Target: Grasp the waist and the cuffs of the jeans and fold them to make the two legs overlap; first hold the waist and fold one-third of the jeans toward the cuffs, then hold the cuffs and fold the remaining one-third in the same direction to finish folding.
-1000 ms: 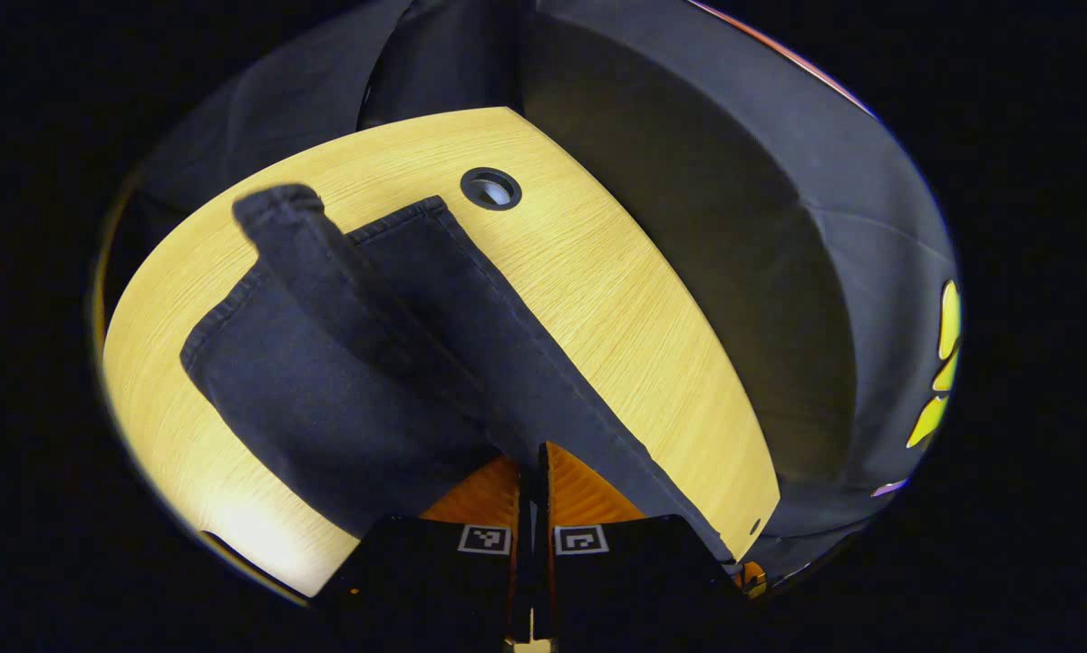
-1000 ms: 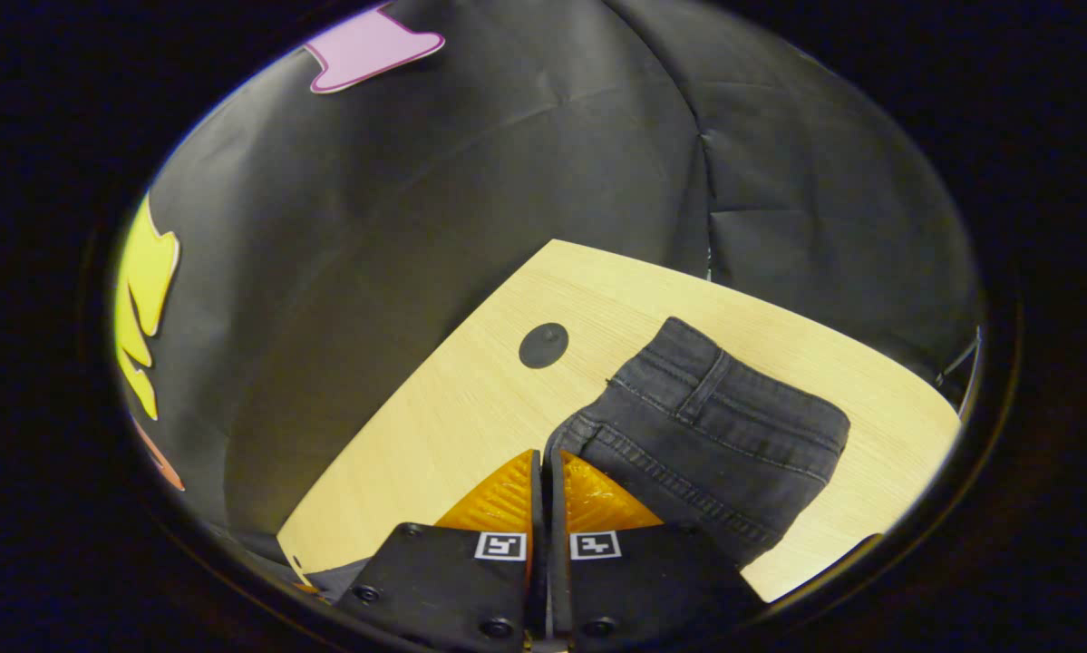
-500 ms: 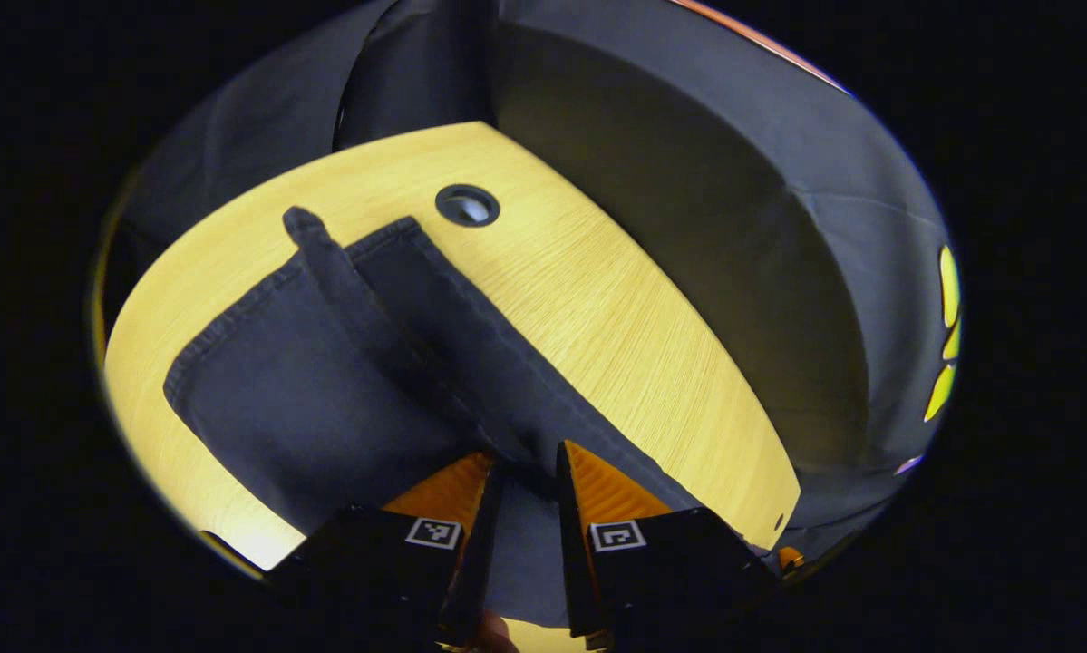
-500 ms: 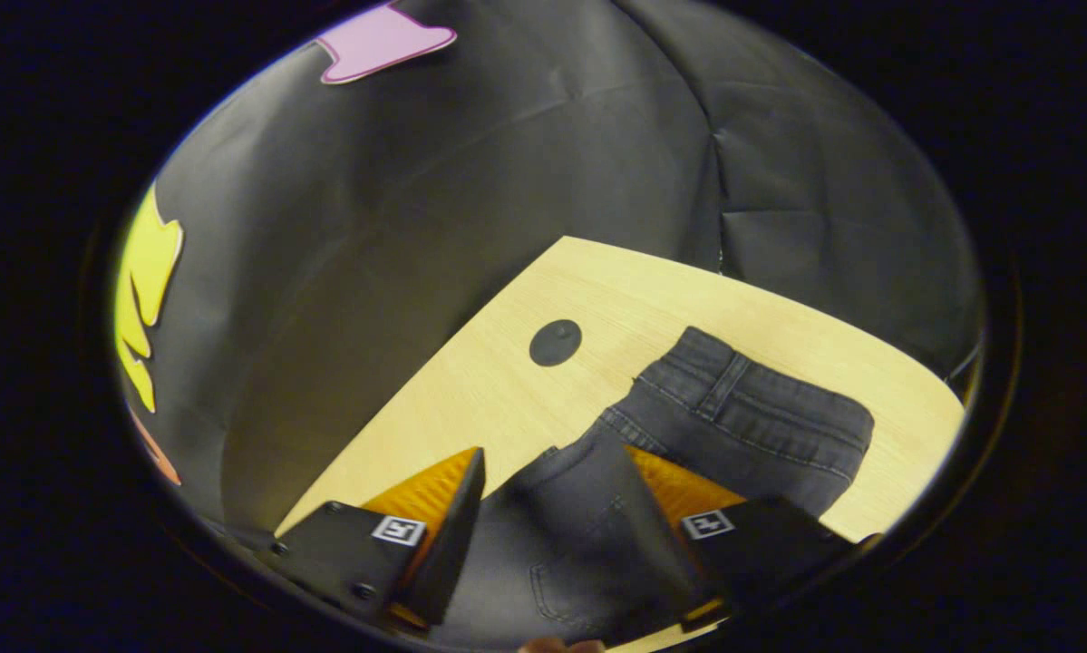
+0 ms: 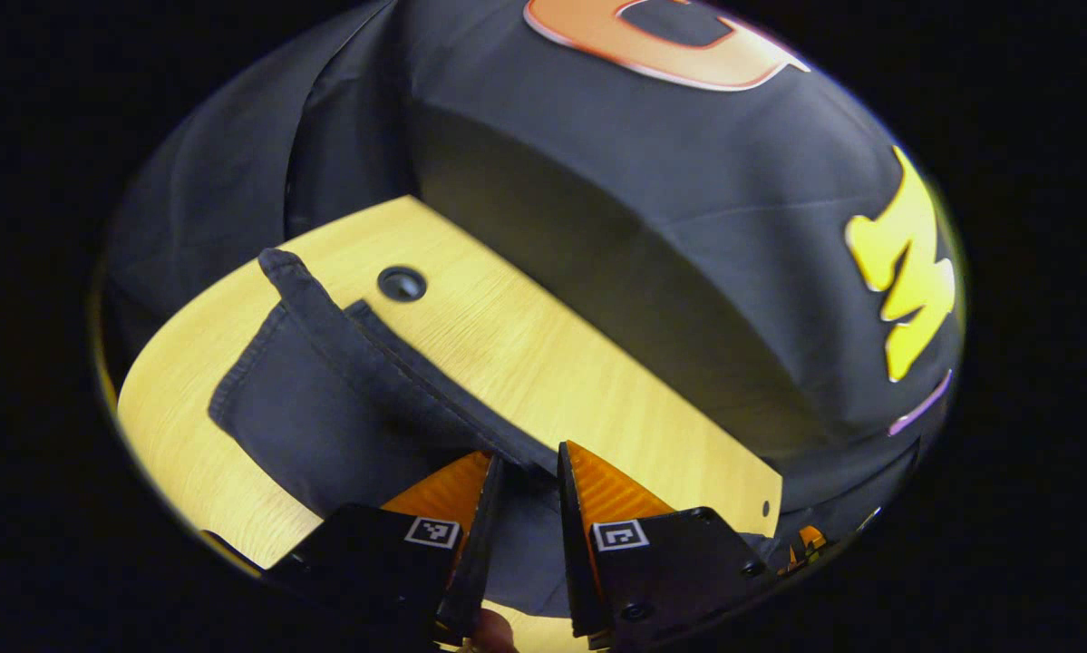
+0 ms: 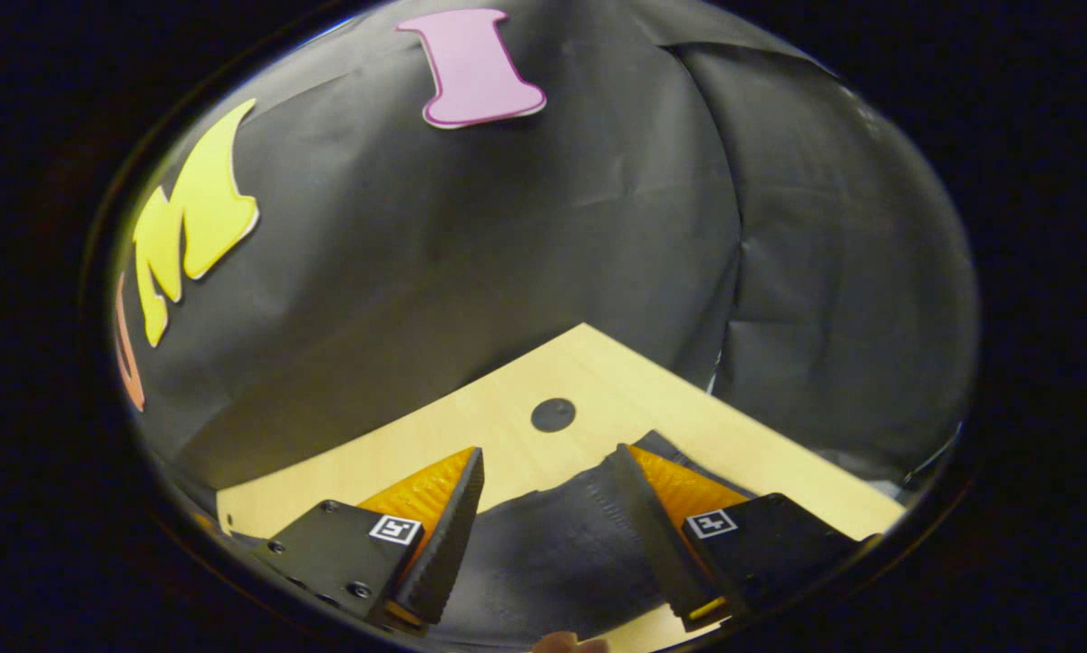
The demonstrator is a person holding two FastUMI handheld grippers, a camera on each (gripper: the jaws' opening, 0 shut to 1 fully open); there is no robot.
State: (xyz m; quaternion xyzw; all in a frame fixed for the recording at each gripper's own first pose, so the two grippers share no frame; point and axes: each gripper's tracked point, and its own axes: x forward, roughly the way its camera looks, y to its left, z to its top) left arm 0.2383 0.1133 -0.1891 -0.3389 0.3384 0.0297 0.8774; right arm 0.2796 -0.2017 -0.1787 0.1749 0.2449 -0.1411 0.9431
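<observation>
Wooden table [image 5: 543,354], pale grain, with a round cable grommet [image 5: 402,284] near the far edge. Dark denim jeans [image 5: 325,417] lying flat on it, legs nearly overlapped, one hem ridge standing proud along the top layer.

Handling, as a judgement: soft but heavy for cloth; thick seams and waistband stiffer than the panels, so best pinched there, both layers together, or the lower layer likely drags behind. Not slippery, not fragile.

Left gripper view: cuffs [image 5: 276,272] at the far end, leg length running back to the left gripper [image 5: 525,476]. Fingers slightly parted, cloth between them, no clamp visible.

Right gripper view: only a dark fold of jeans [image 6: 552,544] close under the right gripper [image 6: 548,472]; fingers wide apart, holding nothing. Grommet [image 6: 553,414] beyond; cuffs absent here.
</observation>
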